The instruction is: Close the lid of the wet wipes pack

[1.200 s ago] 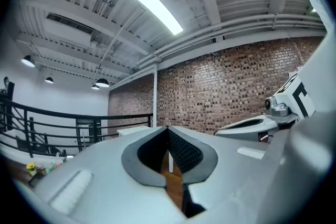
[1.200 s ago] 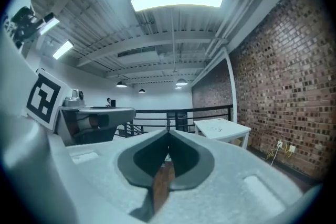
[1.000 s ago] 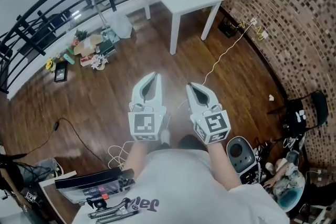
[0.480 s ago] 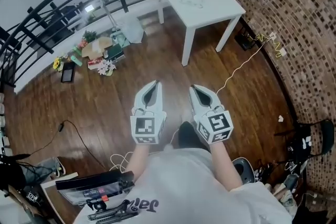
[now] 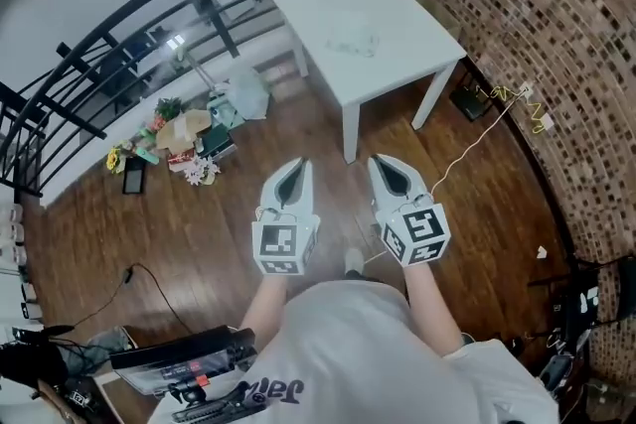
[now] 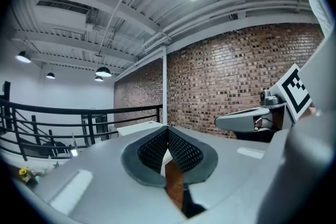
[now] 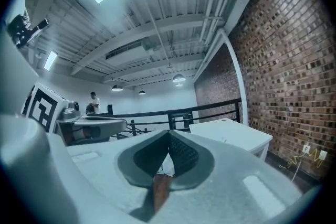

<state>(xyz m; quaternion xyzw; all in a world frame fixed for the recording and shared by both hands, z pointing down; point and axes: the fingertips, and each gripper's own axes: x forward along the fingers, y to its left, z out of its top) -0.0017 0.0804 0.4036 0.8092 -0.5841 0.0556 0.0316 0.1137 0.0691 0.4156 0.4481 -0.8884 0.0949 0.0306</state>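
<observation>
A white table (image 5: 388, 74) stands ahead near the brick wall. On its top lies a pale flat item (image 5: 353, 43), too small and faint to tell as the wipes pack. My left gripper (image 5: 297, 166) and right gripper (image 5: 384, 163) are held side by side above the wooden floor, short of the table. Both are shut, tips touching, with nothing between them. In the left gripper view the left gripper (image 6: 167, 128) points along the floor toward the table. In the right gripper view the right gripper (image 7: 169, 135) is level, with the table (image 7: 231, 131) to its right.
A black railing (image 5: 129, 65) curves along the left. A pile of small items and flowers (image 5: 184, 134) lies on the floor by it. A white cable (image 5: 477, 129) runs to the brick wall (image 5: 537, 25). Behind me, a desk with tools (image 5: 189, 372).
The view has advanced toward the white table, which now sits nearer and larger. Both grippers stay shut and side by side, carried forward with me.
</observation>
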